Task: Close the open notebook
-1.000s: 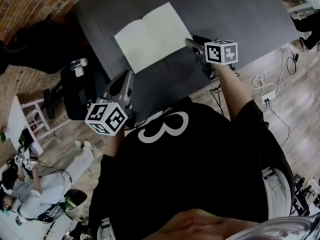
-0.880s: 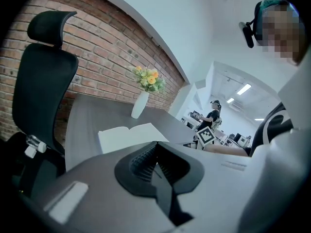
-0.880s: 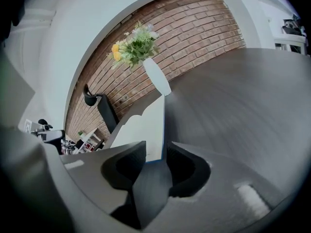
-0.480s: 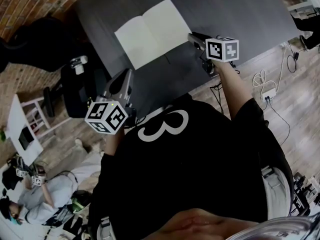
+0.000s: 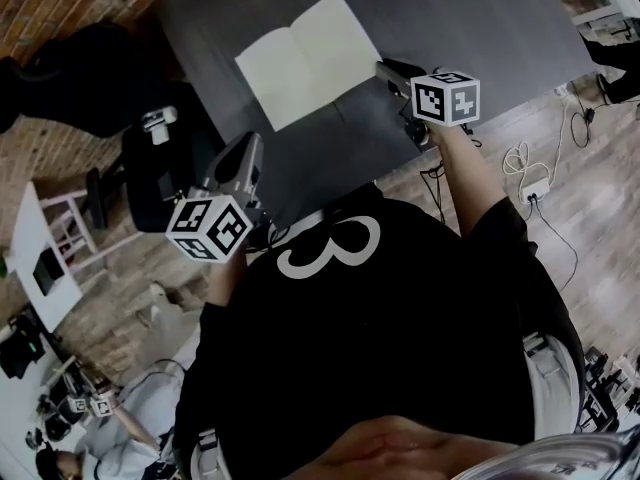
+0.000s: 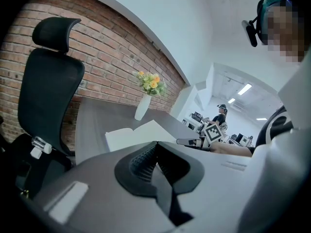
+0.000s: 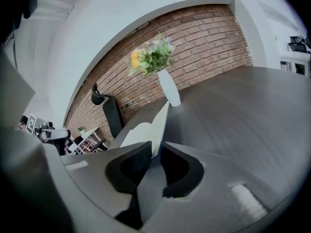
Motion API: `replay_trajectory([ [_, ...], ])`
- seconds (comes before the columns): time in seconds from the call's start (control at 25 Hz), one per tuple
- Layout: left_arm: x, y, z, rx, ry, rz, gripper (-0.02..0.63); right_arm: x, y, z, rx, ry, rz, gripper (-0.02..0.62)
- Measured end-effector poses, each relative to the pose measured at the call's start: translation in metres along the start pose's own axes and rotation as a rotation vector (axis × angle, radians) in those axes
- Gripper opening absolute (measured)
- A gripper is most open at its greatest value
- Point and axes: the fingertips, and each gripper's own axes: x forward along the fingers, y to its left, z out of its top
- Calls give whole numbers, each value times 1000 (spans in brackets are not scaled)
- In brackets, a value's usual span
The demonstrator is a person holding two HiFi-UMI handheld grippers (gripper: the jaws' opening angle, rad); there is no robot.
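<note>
notebook — open, pale smooth pages (rectangular) | table — dark matte

Left tool shut, empty; right tool jaws closing on the notebook edge

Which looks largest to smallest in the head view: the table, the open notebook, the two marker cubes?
Dark table
Open notebook
Left marker cube and right marker cube: left looks bigger, but is nearer the camera, so unranked.

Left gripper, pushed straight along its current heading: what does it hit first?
Likely the open notebook, at its left page; depth is unclear, so it might touch the table just short of it.
</note>
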Motion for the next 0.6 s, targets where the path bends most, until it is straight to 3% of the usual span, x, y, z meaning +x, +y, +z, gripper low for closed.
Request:
replay_trajectory([
  [0.6, -36, 8, -3, -4, -34, 16, 12, -5, 64, 17, -67, -67, 51, 38],
])
